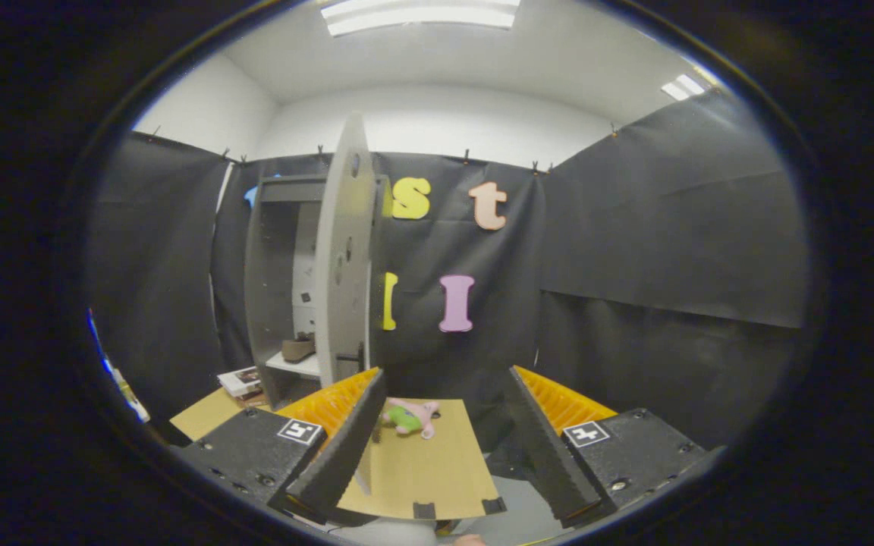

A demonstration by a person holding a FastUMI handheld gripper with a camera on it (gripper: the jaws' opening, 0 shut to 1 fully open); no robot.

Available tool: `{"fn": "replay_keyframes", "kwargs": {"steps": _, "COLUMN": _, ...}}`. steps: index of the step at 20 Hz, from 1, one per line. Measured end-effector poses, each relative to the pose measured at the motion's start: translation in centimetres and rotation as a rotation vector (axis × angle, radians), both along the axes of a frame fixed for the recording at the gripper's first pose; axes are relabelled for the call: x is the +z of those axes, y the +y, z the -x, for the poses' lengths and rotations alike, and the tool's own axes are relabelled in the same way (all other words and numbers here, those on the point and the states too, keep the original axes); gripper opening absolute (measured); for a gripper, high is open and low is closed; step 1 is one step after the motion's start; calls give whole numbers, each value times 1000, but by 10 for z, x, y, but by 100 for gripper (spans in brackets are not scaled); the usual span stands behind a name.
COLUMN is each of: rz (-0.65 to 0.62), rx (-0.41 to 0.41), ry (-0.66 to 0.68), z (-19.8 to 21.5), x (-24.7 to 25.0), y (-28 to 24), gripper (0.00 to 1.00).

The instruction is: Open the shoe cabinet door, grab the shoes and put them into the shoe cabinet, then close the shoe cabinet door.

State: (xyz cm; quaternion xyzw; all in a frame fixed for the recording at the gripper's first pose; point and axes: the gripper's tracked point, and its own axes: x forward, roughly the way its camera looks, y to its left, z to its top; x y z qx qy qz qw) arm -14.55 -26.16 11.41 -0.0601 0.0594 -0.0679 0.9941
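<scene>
The grey shoe cabinet [278, 296] stands beyond my left finger against the black wall. Its door [344, 250] is swung wide open, edge-on toward me, with a dark handle [351, 356] low on it. A brown shoe [298, 348] rests on the white shelf [297, 365] inside. My gripper [441, 447] is open, its black and orange fingers [342, 444] spread apart with nothing between them. The left finger sits just in front of the door's lower edge.
A cardboard sheet [422, 470] lies on the floor between the fingers, with a pink and green soft toy [410, 417] on its far end. A stack of books [240, 381] lies on more cardboard to the left of the cabinet. Black cloth walls close in the space.
</scene>
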Motion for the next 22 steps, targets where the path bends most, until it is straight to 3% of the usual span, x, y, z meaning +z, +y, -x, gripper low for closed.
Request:
{"fn": "replay_keyframes", "kwargs": {"steps": 4, "rz": -38, "rx": -65, "ry": 31, "z": -56, "x": -24, "y": -38, "gripper": 100}}
{"fn": "replay_keyframes", "kwargs": {"steps": 9, "rz": 53, "rx": -139, "ry": 7, "z": -112, "x": -35, "y": -81, "gripper": 100}}
{"fn": "replay_keyframes", "kwargs": {"steps": 13, "rz": -45, "rx": -52, "ry": 51, "z": -142, "x": -67, "y": -58, "gripper": 100}}
{"fn": "replay_keyframes", "kwargs": {"steps": 17, "rz": 13, "rx": 17, "ry": 71, "z": -157, "x": -79, "y": -22, "gripper": 100}}
{"fn": "replay_keyframes", "kwargs": {"steps": 22, "rz": -32, "rx": 147, "ry": 88, "z": -150, "x": -88, "y": 53, "gripper": 100}}
